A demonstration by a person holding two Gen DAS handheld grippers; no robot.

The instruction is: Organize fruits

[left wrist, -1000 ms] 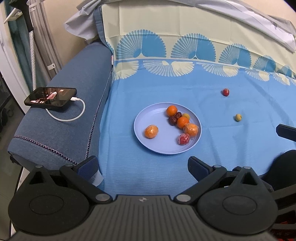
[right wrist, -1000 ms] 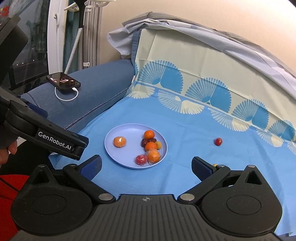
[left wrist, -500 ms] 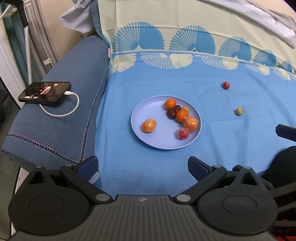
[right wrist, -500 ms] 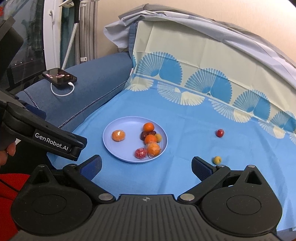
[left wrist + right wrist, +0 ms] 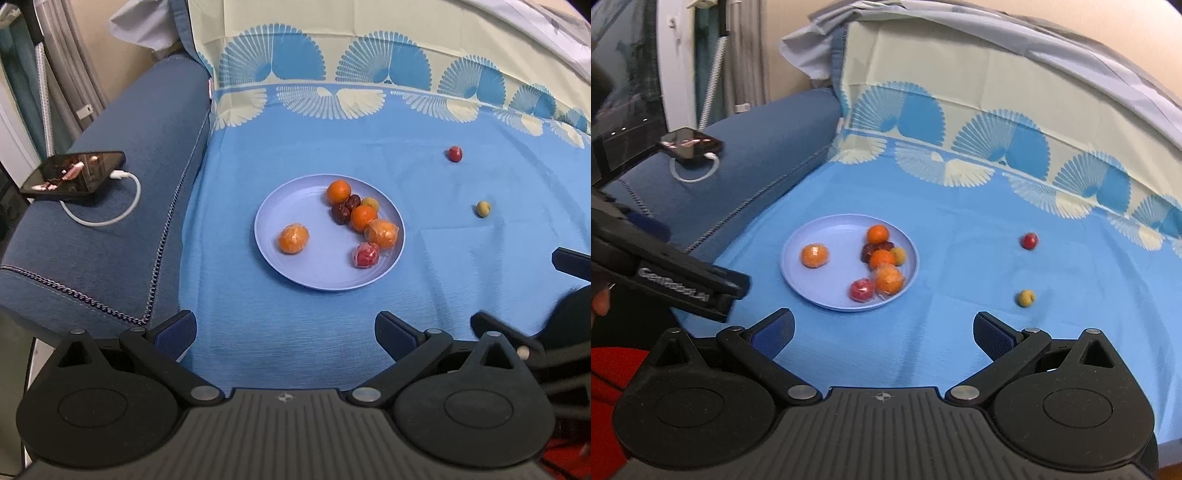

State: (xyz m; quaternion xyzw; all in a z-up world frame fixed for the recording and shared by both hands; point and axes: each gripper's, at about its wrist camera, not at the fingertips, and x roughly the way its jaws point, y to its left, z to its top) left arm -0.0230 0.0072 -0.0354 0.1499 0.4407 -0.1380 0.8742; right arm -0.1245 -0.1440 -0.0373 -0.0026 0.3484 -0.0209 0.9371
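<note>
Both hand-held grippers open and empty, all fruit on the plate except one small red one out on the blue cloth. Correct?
Not quite: two fruits are off the plate, not one. The small red fruit and a small yellow-green fruit both lie on the blue cloth, clearest in the left wrist view. The left hand-held gripper and right hand-held gripper are open and empty.

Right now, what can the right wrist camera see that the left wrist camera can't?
Only the right wrist view shows the left gripper's lettered side and a fingertip of the hand holding it. Only the left wrist view shows the left gripper head-on, jaws open, plus a dark edge of the right gripper. Both show the plate of fruit, the red fruit and yellow fruit loose on the blue cloth, and the phone.
</note>
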